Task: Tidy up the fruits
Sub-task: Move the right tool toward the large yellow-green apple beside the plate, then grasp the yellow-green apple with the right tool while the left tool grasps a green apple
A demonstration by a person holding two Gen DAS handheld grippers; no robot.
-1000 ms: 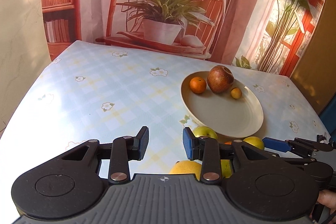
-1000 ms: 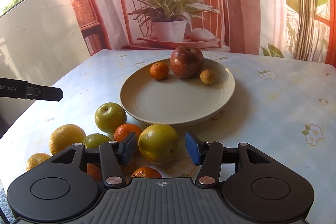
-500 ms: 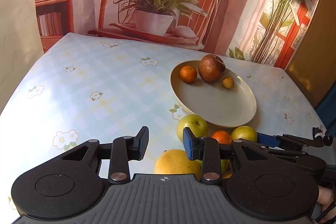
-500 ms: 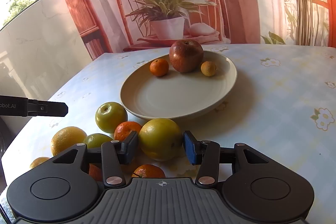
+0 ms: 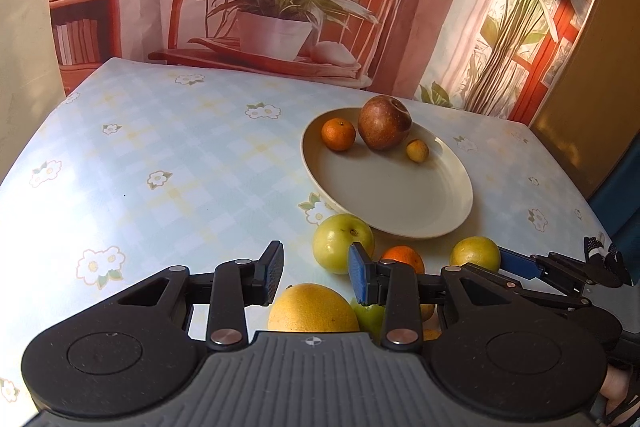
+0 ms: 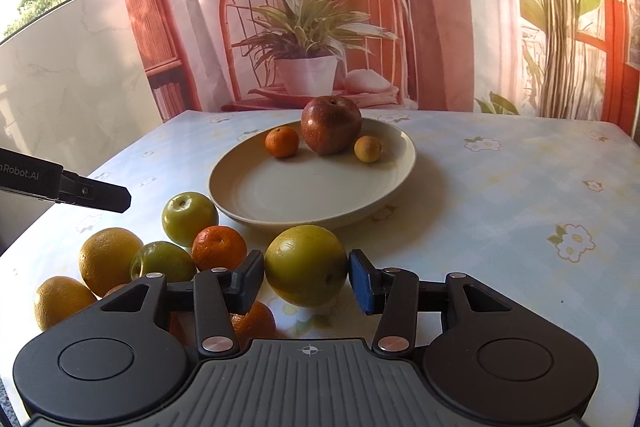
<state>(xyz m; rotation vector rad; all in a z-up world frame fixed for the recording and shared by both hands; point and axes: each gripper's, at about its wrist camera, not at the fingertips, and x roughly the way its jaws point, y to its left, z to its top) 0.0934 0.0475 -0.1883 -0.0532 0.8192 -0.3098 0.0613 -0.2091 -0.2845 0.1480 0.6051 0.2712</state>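
the right claw (image 6: 306, 277) has its fingers on either side of a yellow-green fruit (image 6: 306, 265), pads touching or almost touching its skin; whether it is truly gripped i cannot tell. the fruit sits on the table (image 6: 500, 195) just short of the plate (image 6: 256, 195) ahead. the left claw (image 5: 316, 269) hangs wide and empty above a big yellow fruit (image 5: 312, 309).

risk, as i judge it: the round smooth fruit may squirt out if pinched off-centre, or knock the orange (image 6: 219, 247) just left of the claw.

on the plate: one red apple (image 6: 331, 125), one small orange (image 6: 282, 142), one tiny yellow fruit (image 6: 367, 148). off it, at least seven fruits.
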